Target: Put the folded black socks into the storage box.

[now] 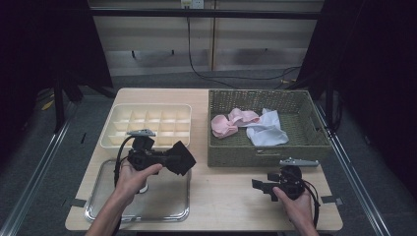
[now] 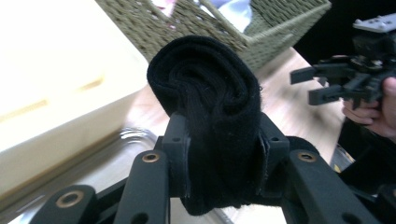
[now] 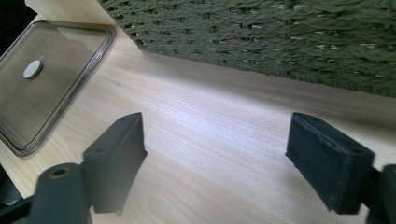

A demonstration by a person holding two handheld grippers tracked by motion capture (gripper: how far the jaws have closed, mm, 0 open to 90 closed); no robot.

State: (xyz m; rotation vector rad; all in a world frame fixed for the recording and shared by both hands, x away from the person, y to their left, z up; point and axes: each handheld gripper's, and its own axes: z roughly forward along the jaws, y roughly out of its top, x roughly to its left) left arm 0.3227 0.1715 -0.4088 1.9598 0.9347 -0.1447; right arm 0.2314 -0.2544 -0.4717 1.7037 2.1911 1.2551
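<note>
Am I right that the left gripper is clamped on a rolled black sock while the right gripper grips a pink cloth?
Not quite: the right gripper holds nothing; the right gripper view shows its jaws open over bare wooden table. The left gripper does clamp the rolled black sock.

My high view sits above my side of the table (image 1: pixel 216 196), looking forward and down over the whole top. The left gripper view rides close behind its jaws, aimed across the table toward the woven basket (image 2: pixel 196 28), and it catches my right gripper (image 2: pixel 306 86) farther off. The right gripper view hangs low over the wood, facing the basket wall up close, glass tray (image 3: pixel 51 79) off to one side. All three share that basket.
</note>
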